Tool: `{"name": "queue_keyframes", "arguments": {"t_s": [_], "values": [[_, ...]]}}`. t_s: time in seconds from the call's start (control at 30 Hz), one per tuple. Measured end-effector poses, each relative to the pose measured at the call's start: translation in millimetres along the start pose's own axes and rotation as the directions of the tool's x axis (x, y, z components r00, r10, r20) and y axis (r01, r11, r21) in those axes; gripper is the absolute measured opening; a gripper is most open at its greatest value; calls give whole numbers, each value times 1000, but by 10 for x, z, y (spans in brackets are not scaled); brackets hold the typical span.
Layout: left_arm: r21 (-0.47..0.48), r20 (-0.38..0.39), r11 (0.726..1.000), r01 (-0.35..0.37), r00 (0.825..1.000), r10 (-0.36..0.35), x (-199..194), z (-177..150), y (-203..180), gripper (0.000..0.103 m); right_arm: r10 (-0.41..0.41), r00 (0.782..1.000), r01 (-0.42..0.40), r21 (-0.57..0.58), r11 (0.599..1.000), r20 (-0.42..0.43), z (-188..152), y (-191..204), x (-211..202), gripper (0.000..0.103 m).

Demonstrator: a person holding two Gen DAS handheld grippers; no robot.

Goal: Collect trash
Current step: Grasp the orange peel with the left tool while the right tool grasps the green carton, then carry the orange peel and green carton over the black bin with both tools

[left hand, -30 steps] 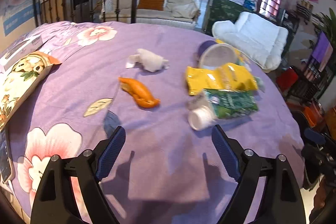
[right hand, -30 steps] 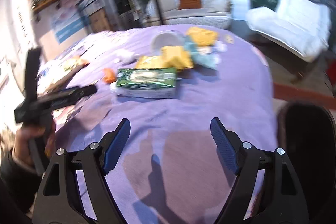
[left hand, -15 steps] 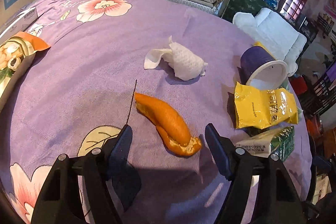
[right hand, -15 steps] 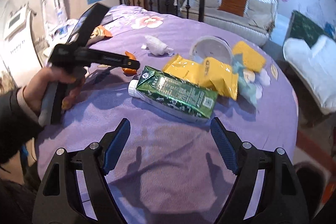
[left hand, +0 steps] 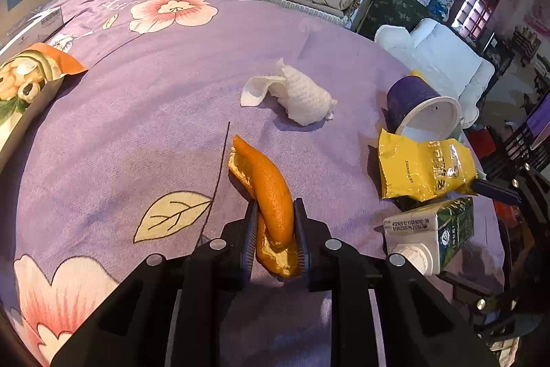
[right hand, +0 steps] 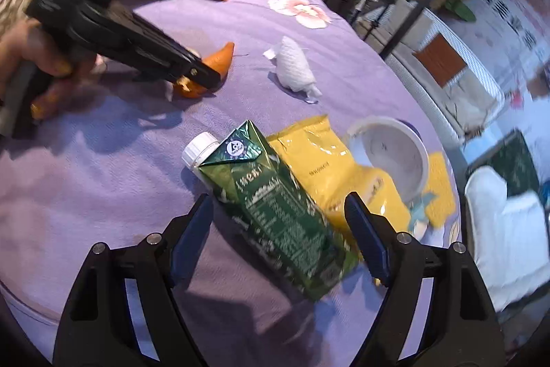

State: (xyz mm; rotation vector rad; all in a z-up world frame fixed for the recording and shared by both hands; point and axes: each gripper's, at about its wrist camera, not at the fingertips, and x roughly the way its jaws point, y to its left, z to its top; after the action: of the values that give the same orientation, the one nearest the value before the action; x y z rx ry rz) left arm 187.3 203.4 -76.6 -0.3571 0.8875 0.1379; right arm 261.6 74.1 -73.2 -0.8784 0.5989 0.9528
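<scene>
Two tongs are at work over a purple flowered bed (left hand: pixel 144 112) strewn with trash. The left tongs (left hand: pixel 275 238) have just been closing and now pinch the near end of the orange peel (left hand: pixel 270 184), low centre of the left wrist view; both pads press its sides. The peel's long axis runs from that pinched end up and slightly left toward the frame's middle, its pointed tip away from the tongs, so it lies in line with them, not across. In the right wrist view the same peel (right hand: pixel 220 61) sticks out past the left tongs (right hand: pixel 196 74) at upper left, tip pointing up and right.

The right tongs (right hand: pixel 278 233) are spread wide and hold nothing. The green carton (right hand: pixel 278 208) lies between and just ahead of the pads, not touched by either as far as can be seen. Its long axis runs diagonally: white cap end at centre-left, base toward lower right, so it sits skewed to the gap. Judged from this, the right hand is nearer the carton and would need some roll to square up.

Also waiting: a crumpled tissue (left hand: pixel 302 97), a yellow packet (left hand: pixel 426 169) and a tipped purple cup (left hand: pixel 422 112), right of the peel. No bin is visible.
</scene>
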Motion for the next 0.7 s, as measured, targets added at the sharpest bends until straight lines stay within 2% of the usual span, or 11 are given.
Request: {"name": "queue_keyframes", "arguments": {"t_s": [0.07,0.1,0.13,0.23,0.33,0.43,0.53,0.6,0.7], "values": [[-5,12,1000,4,1000,-4,-59,-50,16,21,6,1000,-7,-50,999,-14,51,34,86,77],[-5,17,1000,7,1000,-7,-87,-74,18,21,13,1000,-14,-76,997,-26,71,62,146,74],[-4,22,1000,6,1000,-6,-113,-100,25,21,20,999,-24,-99,995,-39,85,103,200,65],[-5,25,1000,7,1000,-7,-146,-151,31,21,4,999,-12,-166,986,-43,118,227,284,63],[-9,26,1000,14,1000,-14,-161,-187,31,21,-11,999,4,-167,986,-41,159,250,277,59],[-4,40,1000,7,999,-7,-206,-219,12,21,-23,1000,22,-92,996,-15,179,175,182,52],[-4,57,1000,16,998,-16,-268,-252,4,21,-13,999,11,55,998,36,164,13,-18,50],[-7,63,1000,27,998,-27,-317,-291,-9,21,10,996,-24,153,988,88,126,-79,-176,50],[0,69,999,42,997,-42,-378,-353,-65,21,-2,989,-38,259,965,149,48,-132,-400,50]]}}
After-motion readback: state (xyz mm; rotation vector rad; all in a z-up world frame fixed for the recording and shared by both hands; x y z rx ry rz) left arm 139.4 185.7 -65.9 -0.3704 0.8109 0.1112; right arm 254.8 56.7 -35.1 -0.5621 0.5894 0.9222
